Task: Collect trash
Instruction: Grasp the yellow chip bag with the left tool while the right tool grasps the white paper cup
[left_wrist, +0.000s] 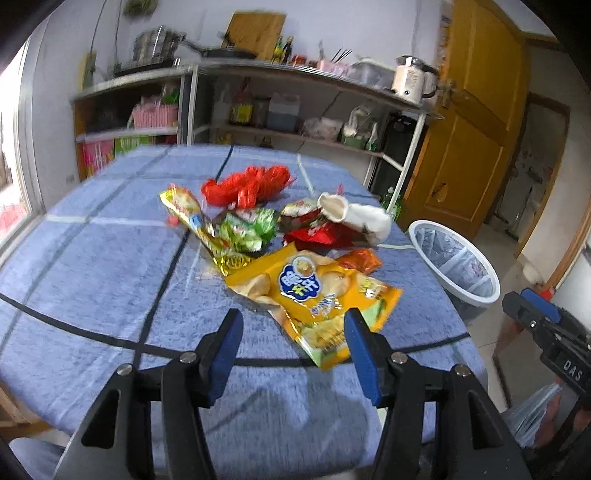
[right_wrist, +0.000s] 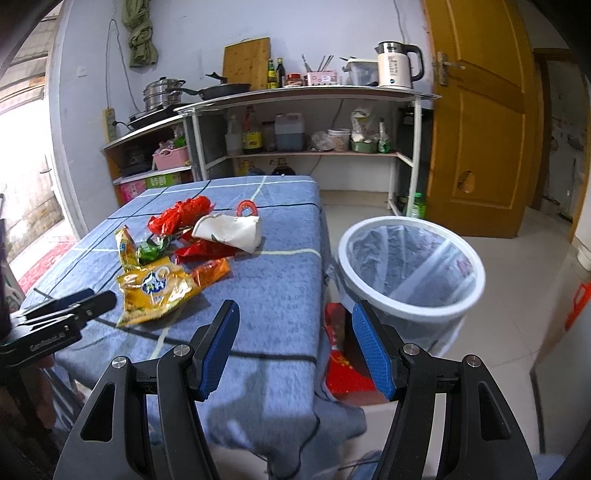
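A heap of wrappers lies on the blue checked tablecloth (left_wrist: 92, 258). Nearest is a yellow chip bag (left_wrist: 314, 291), also in the right wrist view (right_wrist: 155, 291). Behind it lie a green wrapper (left_wrist: 247, 229), a gold wrapper (left_wrist: 192, 218), a red foil wrapper (left_wrist: 317, 236), an orange wrapper (left_wrist: 360, 260), a red crumpled bag (left_wrist: 247, 184) and a white paper bag (left_wrist: 354, 216). My left gripper (left_wrist: 293, 325) is open, just short of the chip bag's near end. My right gripper (right_wrist: 291, 317) is open and empty over the table's right edge. A white bin (right_wrist: 410, 269) with a liner stands on the floor to the right.
Metal shelves (right_wrist: 314, 96) with pots, bottles and a kettle stand behind the table. A yellow wooden door (right_wrist: 480, 122) is at the right. A red carton (right_wrist: 343, 362) sits on the floor between table and bin. A red ring (right_wrist: 246, 207) lies at the table's far side.
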